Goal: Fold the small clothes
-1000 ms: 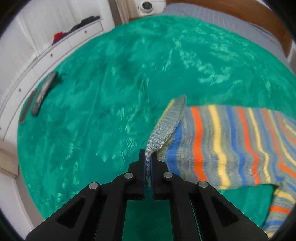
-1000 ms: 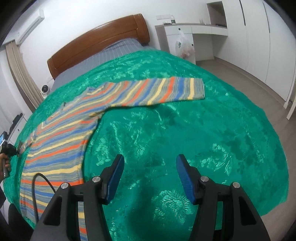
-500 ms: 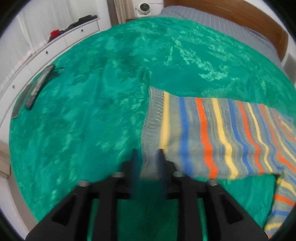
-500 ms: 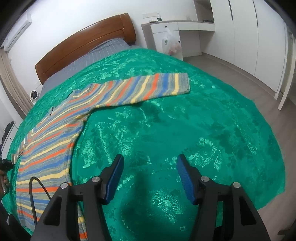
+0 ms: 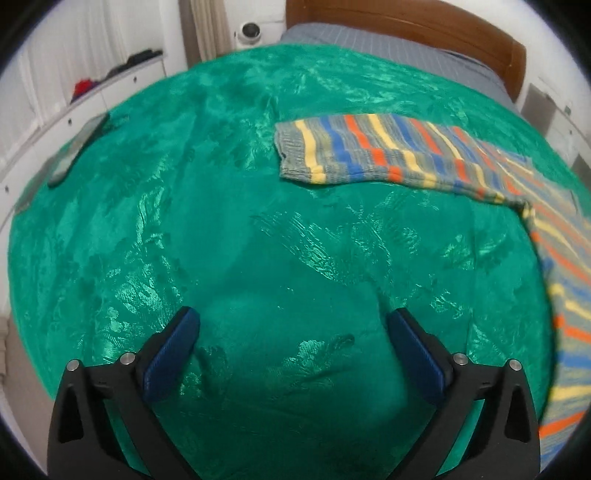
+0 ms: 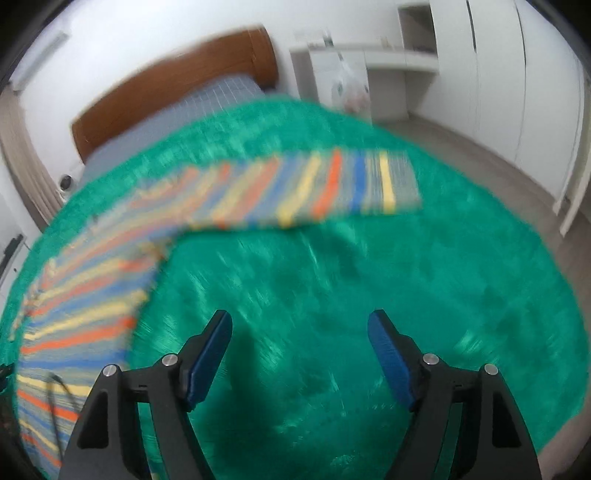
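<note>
A striped knit sweater lies flat on the green bedspread (image 5: 258,240), with grey, blue, orange and yellow bands. In the left wrist view its left sleeve (image 5: 369,151) stretches out ahead, and the body (image 5: 565,266) runs down the right edge. My left gripper (image 5: 291,325) is open and empty, well short of the sleeve cuff. In the blurred right wrist view the other sleeve (image 6: 332,188) lies ahead and the body (image 6: 85,306) at the left. My right gripper (image 6: 299,325) is open and empty above bare bedspread (image 6: 332,295).
A wooden headboard (image 5: 406,26) and grey sheet lie beyond the bedspread. A dark flat object (image 5: 77,147) lies near the bed's left edge by white drawers. White wardrobes (image 6: 517,74) and a desk stand right of the bed. A black cable (image 6: 55,384) crosses the sweater body.
My left gripper has let go of the sleeve cuff, opened wide and drawn back; the sleeve now lies flat. The right gripper stays open and has shifted closer to the bed.
</note>
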`<state>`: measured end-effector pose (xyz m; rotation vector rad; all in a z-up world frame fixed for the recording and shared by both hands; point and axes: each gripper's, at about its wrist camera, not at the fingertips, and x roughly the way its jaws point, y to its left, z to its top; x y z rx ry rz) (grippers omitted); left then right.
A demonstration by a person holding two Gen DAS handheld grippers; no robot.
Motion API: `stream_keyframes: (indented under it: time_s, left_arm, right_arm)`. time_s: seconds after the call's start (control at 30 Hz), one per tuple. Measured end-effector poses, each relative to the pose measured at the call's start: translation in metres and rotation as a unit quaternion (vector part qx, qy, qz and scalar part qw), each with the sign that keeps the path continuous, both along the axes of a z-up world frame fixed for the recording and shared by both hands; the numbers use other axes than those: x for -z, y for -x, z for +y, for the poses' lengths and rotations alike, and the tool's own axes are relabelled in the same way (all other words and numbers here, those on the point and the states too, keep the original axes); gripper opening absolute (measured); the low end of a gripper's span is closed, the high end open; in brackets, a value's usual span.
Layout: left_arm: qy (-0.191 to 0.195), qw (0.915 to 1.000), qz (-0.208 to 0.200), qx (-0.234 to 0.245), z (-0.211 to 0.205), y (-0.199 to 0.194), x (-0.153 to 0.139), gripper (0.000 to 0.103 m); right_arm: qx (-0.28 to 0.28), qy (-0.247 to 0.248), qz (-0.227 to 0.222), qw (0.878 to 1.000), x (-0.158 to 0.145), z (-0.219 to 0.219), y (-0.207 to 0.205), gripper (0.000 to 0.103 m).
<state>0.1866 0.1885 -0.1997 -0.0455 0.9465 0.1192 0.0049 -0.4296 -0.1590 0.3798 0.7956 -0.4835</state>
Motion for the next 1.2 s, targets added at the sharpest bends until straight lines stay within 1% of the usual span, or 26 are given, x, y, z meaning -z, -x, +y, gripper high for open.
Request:
stream_keyframes:
  time_s: [0.03,0.1,0.13,0.2,0.27,0.3,0.47,0.63,1.2]
  left_arm:
    - [0.002,1.0,-0.007,0.001,0.0,0.001,0.001,0.103]
    - [0.015,0.9995,-0.026,0.004,0.005,0.006,0.002,0.103]
    - [0.022,0.999,-0.04,0.005,0.008,0.012,0.004,0.103]
    - [0.018,0.9981,-0.057,0.011,0.007,0.019,0.006,0.103]
    - [0.003,0.9982,-0.059,0.009,0.002,0.018,0.007,0.103]
    - [-0.001,0.9982,-0.059,0.01,0.002,0.015,0.007,0.103]
    - [0.006,0.998,-0.062,0.011,0.004,0.015,0.008,0.103]
    - [0.002,0.998,-0.062,0.012,0.003,0.016,0.009,0.103]
    - [-0.007,0.9977,-0.067,0.009,0.0,0.017,0.01,0.103]
  right_arm:
    - [0.0,-0.004,-0.005,1.0,0.006,0.0,0.002,0.076]
    - [-0.008,0.015,-0.032,0.999,0.009,0.005,0.012,0.077]
    - [-0.008,0.016,-0.036,0.999,0.011,0.006,0.013,0.078]
    - [-0.009,0.01,-0.045,0.999,0.013,0.005,0.014,0.084]
    - [-0.015,0.016,-0.048,0.999,0.015,0.008,0.013,0.089]
    - [-0.017,0.022,-0.047,0.999,0.015,0.01,0.012,0.09]
    - [-0.023,0.049,-0.045,0.998,0.019,0.02,0.01,0.095]
    - [-0.027,0.06,-0.044,0.997,0.021,0.02,0.005,0.097]
    - [-0.027,0.064,-0.043,0.997,0.021,0.023,0.005,0.097]
